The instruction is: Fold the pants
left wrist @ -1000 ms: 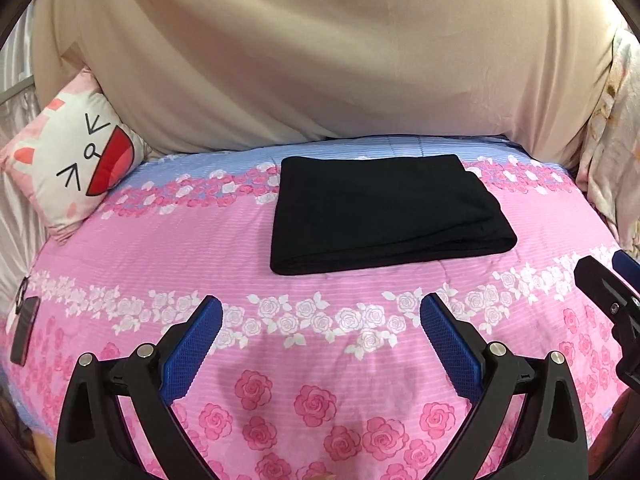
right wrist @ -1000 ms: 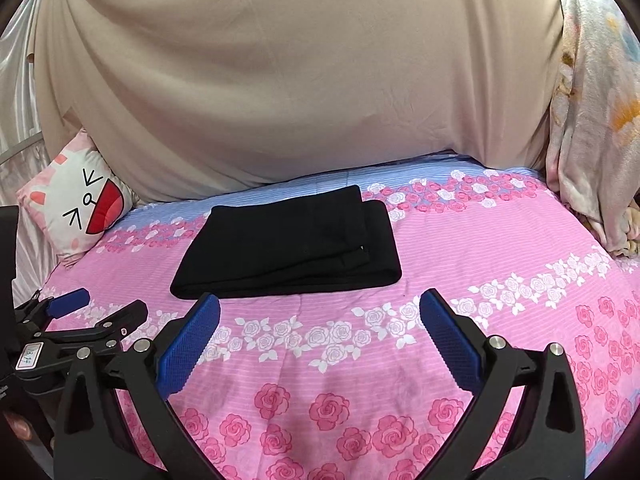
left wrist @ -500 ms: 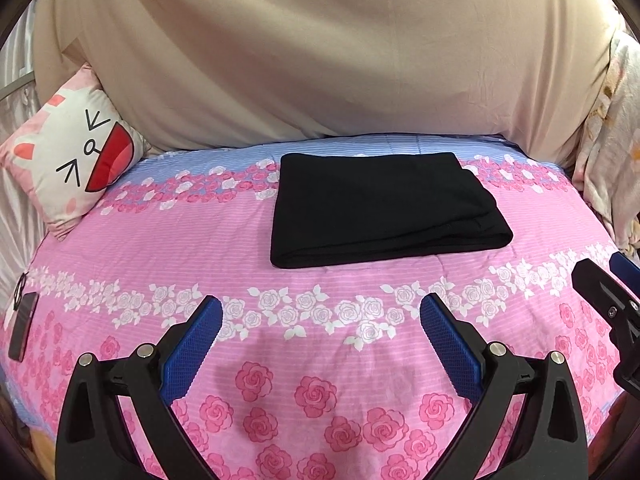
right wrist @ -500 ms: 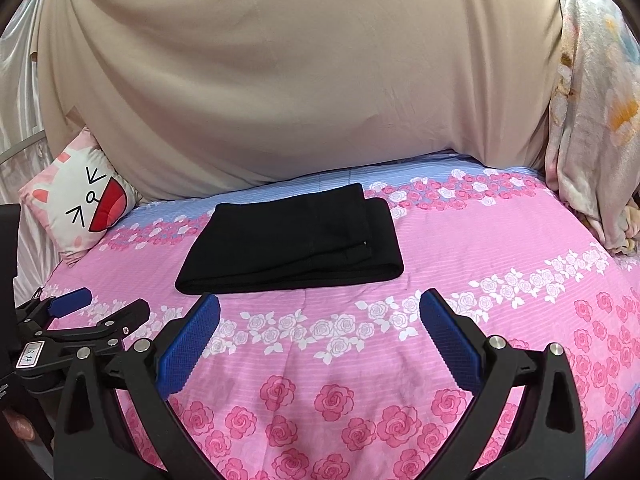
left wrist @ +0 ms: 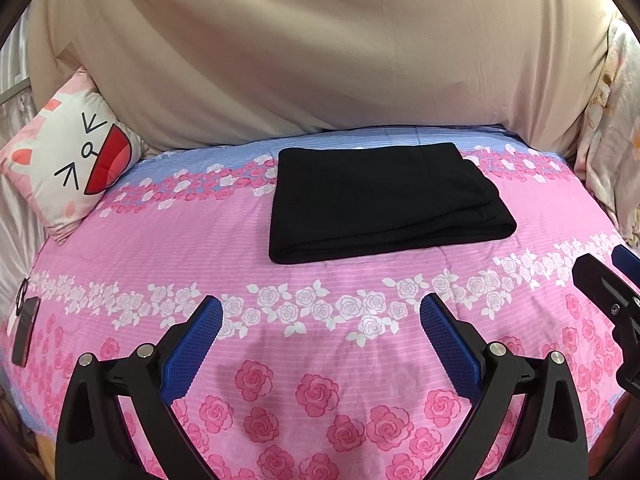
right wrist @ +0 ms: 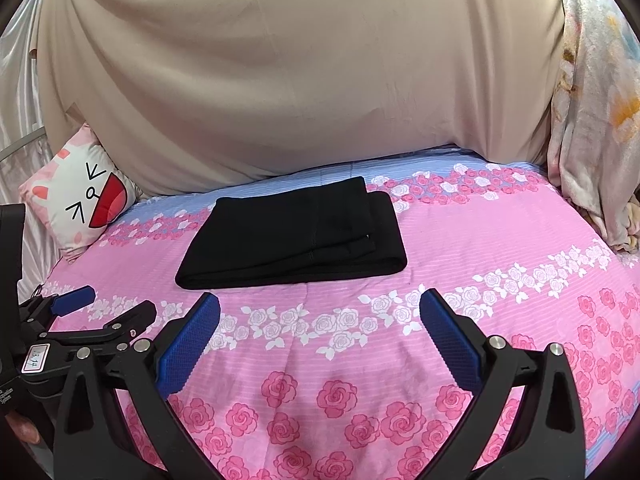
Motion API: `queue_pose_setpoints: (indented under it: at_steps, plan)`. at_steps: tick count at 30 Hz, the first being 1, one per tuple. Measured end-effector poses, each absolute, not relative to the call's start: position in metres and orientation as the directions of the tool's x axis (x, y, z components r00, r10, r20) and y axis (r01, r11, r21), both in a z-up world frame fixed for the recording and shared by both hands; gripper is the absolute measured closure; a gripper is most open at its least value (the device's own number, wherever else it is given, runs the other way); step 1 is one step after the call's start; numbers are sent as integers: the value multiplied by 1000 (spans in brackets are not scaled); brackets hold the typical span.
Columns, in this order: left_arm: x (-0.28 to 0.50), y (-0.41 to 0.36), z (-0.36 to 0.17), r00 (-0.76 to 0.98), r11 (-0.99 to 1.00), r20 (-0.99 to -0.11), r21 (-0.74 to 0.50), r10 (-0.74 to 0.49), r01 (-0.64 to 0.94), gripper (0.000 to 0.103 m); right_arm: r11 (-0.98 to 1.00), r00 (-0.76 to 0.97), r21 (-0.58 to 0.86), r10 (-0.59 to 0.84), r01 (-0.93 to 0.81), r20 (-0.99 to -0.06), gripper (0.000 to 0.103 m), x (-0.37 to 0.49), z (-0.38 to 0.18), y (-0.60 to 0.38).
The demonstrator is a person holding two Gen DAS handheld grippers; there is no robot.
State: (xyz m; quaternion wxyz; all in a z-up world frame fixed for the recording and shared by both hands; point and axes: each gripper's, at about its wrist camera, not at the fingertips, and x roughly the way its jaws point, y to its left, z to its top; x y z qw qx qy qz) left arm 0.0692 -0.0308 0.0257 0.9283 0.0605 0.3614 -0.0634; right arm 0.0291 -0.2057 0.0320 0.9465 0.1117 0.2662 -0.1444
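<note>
The black pants (left wrist: 384, 200) lie folded into a flat rectangle on the pink rose-print bedspread (left wrist: 320, 320), toward the far side of the bed; in the right wrist view the pants (right wrist: 292, 236) show stacked layers at their right end. My left gripper (left wrist: 320, 312) hovers open over the bedspread, well short of the pants, with nothing between its blue pads. My right gripper (right wrist: 320, 308) is likewise open and empty, just short of the pants' near edge. The left gripper (right wrist: 104, 308) also shows at the lower left of the right wrist view.
A cat-face pillow (left wrist: 68, 160) leans at the far left. A beige sheet (left wrist: 320, 60) hangs behind the bed. A floral blanket (right wrist: 592, 120) drapes at the right. A dark phone-like object (left wrist: 25, 330) lies at the bed's left edge.
Both grippers have drawn back and risen slightly from the pants, staying open. The folded pants have not moved.
</note>
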Motion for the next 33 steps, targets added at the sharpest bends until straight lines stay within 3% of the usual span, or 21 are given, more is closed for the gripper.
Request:
queue_pose_setpoints:
  at_steps: [18, 33]
  plan:
    - [66, -38, 26, 773, 978, -632, 121, -56, 170, 5, 931, 808, 143, -207, 336, -551, 5, 33, 26, -211]
    - [76, -30, 22, 736, 985, -674, 86, -54, 151, 7, 930, 804, 147, -202, 336, -560, 5, 33, 23, -212]
